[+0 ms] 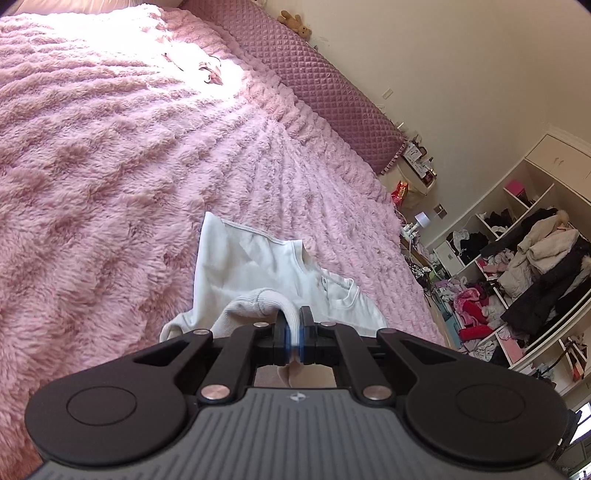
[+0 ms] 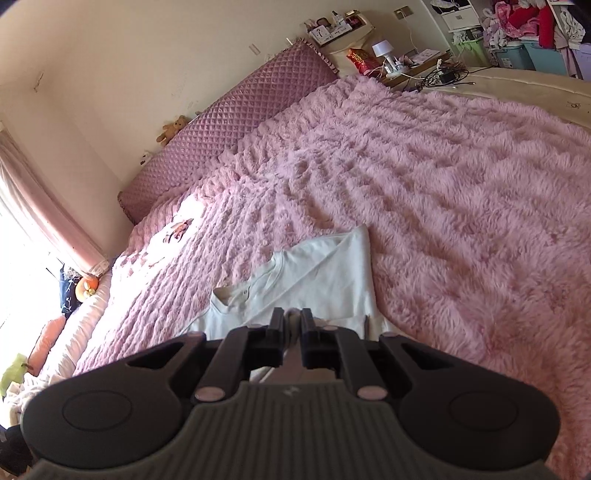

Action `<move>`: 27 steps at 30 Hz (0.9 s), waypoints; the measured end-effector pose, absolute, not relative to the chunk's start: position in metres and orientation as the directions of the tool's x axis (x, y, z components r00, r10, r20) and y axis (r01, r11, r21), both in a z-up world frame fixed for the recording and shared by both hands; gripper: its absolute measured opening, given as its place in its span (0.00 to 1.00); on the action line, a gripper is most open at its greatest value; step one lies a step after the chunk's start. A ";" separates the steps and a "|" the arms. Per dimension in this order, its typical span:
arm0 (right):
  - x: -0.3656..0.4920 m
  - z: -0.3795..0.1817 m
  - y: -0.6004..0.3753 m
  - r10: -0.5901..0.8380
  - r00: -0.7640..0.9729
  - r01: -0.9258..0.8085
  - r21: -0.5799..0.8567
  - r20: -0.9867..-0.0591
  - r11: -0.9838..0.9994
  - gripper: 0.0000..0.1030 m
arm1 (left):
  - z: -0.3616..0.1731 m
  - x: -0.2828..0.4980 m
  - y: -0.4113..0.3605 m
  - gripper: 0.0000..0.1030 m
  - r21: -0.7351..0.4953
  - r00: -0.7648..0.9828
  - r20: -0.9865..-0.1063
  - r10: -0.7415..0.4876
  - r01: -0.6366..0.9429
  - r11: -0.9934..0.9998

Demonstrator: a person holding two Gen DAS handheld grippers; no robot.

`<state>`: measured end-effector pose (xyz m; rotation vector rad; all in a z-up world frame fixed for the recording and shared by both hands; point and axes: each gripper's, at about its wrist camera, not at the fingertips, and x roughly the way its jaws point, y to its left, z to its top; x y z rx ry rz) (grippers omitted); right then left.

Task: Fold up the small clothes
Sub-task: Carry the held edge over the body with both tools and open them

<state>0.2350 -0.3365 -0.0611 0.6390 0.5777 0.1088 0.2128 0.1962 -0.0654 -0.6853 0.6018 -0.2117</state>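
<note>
A small white shirt [image 1: 255, 266] lies on the fluffy pink blanket [image 1: 110, 177] that covers the bed, near the edge closest to the cameras. It is partly folded: one side is turned over the middle, with a straight folded edge running along its outer side. The collar with its small buttons shows near the middle of the cloth.

The left claw [image 1: 294, 334] is pressed together on a ribbed cuff of the shirt, which bulges up in a loop just ahead of the fingertips. The right claw [image 2: 293, 325] is also nearly closed, with a bit of white cloth between its fingers, so it is pinching the shirt at the near edge.

Behind the blanket a quilted purple headboard [image 1: 325, 92] runs along the wall, with a small teddy bear [image 1: 291, 18] on top. Open shelves [image 1: 517, 258] stuffed with clothes stand to one side, and a pink curtain [image 2: 40, 206] hangs by the bright window.
</note>
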 end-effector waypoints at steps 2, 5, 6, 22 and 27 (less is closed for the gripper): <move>0.265 -0.063 -0.335 0.256 0.849 0.091 0.605 -0.462 0.791 0.03 | -0.066 0.237 0.200 0.04 -0.652 0.816 -0.442 -0.372 -0.008 0.758; 0.310 -0.069 -0.330 0.237 0.859 0.109 0.614 -0.454 0.782 0.02 | -0.068 0.274 0.202 0.04 -0.654 0.817 -0.442 -0.369 -0.011 0.757; 0.324 -0.072 -0.330 0.234 0.860 0.116 0.619 -0.454 0.777 0.02 | -0.070 0.290 0.204 0.04 -0.651 0.817 -0.445 -0.367 -0.014 0.759; 0.484 -0.138 -0.326 0.126 0.808 0.235 0.511 -0.575 0.827 0.02 | -0.149 0.426 0.206 0.04 -0.602 0.708 -0.625 -0.330 -0.167 0.781; 0.501 -0.154 -0.325 0.099 0.780 0.273 0.478 -0.618 0.835 0.06 | -0.162 0.442 0.214 0.09 -0.633 0.673 -0.647 -0.360 -0.210 0.745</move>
